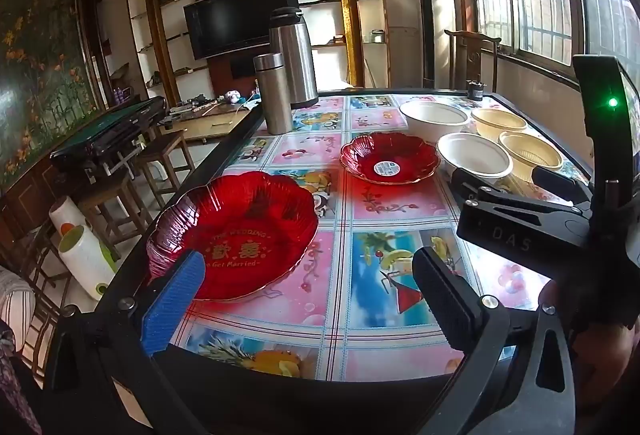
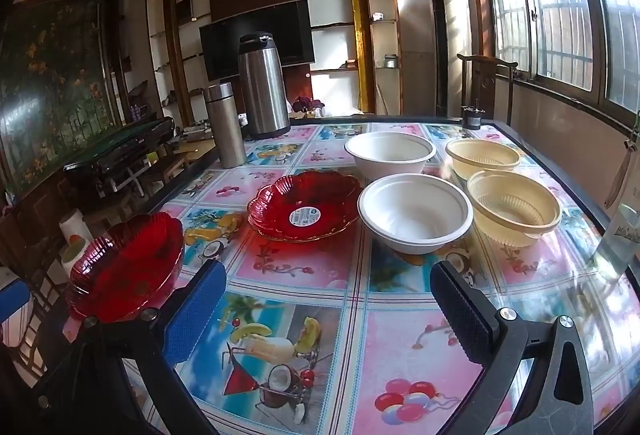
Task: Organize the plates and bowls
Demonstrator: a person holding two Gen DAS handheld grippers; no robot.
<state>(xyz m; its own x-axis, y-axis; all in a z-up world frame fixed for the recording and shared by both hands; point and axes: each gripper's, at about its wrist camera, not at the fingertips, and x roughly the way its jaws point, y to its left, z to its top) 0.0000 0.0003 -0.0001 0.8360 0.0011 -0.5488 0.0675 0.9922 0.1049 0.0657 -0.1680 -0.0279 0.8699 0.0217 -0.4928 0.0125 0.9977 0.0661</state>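
A red scalloped plate with gold lettering point(image 1: 236, 235) point(image 2: 128, 263) lies at the near left of the table. My left gripper point(image 1: 310, 295) is open, and its blue pad point(image 1: 172, 299) overlaps that plate's near rim; I cannot tell if they touch. A second red plate with a round sticker point(image 1: 390, 157) point(image 2: 304, 205) lies mid-table. Beyond it are two white bowls point(image 2: 416, 211) point(image 2: 390, 153) and two cream ribbed bowls point(image 2: 514, 209) point(image 2: 482, 155). My right gripper point(image 2: 328, 311) hovers open over the near table with nothing between its fingers.
A steel flask point(image 1: 274, 93) and a taller steel pump pot point(image 1: 292, 55) stand at the far left of the table point(image 2: 400, 351). A small dark object point(image 2: 474, 117) sits at the far edge and a clear bottle point(image 2: 624, 211) at the right. Stools point(image 1: 160, 163) stand left of the table.
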